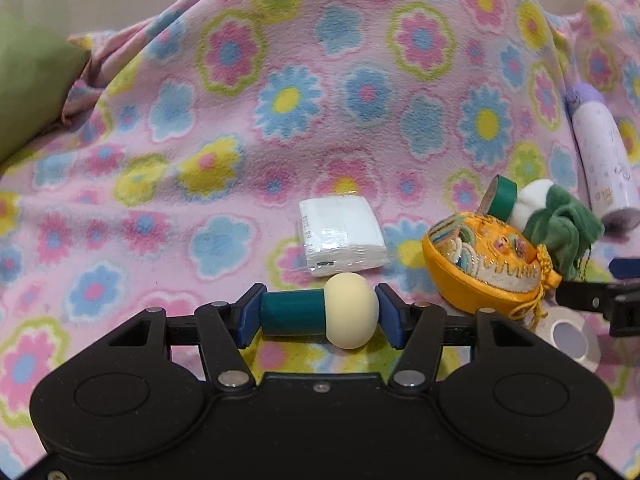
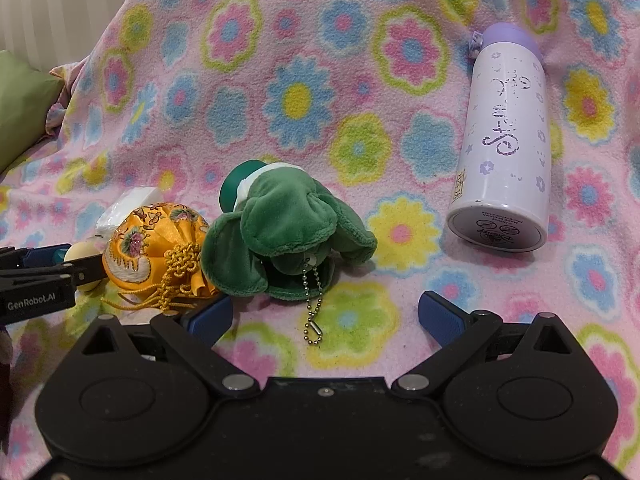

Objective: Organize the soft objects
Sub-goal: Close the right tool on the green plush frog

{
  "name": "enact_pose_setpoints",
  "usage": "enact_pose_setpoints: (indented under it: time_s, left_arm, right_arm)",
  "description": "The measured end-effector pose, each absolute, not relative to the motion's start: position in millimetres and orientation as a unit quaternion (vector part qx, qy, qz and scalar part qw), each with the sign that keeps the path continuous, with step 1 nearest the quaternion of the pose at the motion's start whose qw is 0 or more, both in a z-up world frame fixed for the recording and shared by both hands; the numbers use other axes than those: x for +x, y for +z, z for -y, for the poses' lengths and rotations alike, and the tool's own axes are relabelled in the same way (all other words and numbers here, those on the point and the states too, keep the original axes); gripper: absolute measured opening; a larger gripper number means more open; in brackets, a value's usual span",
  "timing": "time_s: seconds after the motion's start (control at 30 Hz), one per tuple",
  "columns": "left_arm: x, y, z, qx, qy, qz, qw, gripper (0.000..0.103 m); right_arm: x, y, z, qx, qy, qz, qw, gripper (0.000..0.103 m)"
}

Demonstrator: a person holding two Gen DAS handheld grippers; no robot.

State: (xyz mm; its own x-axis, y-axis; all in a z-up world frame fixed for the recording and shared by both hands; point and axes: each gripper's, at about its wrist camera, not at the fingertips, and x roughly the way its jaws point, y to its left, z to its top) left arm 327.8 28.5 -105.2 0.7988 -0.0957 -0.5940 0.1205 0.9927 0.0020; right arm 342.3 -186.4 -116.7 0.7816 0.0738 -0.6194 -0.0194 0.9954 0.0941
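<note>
My left gripper [image 1: 320, 318] is shut on a small mushroom-shaped toy [image 1: 348, 312] with a cream cap and a teal stem, held sideways just above the flowered blanket [image 1: 280, 120]. Beyond it lies a white tissue pack [image 1: 342, 236]. To the right sit an orange embroidered pouch [image 1: 484, 264] and a green plush [image 1: 560, 228] leaning on a teal cylinder [image 1: 500, 198]. My right gripper [image 2: 324, 316] is open, with nothing between its pads. The green plush [image 2: 280, 232] lies just beyond it, its bead chain [image 2: 314, 304] trailing toward the fingers. The pouch [image 2: 156, 256] is left of the plush.
A white and purple bottle [image 2: 508, 140] lies on its side at the right. A green cushion [image 1: 32, 80] sits at the far left edge. A clear tape roll [image 1: 572, 338] rests near the pouch. The left gripper's finger [image 2: 40, 276] reaches in beside the pouch.
</note>
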Motion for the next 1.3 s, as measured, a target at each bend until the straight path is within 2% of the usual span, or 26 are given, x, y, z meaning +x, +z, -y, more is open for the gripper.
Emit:
enact_pose_setpoints:
  time_s: [0.63, 1.0, 1.3]
  left_arm:
    - [328, -110, -25, 0.029, -0.045, -0.314, 0.948, 0.057]
    - [329, -111, -23, 0.036, -0.041, -0.315, 0.947, 0.057]
    - [329, -111, -24, 0.036, -0.042, -0.315, 0.947, 0.057]
  right_arm:
    - [340, -117, 189, 0.042, 0.015, -0.324, 0.945, 0.100]
    - [322, -94, 199, 0.105, 0.013, -0.281, 0.954, 0.102]
    - [352, -79, 167, 0.029, 0.016, -0.270, 0.962, 0.102]
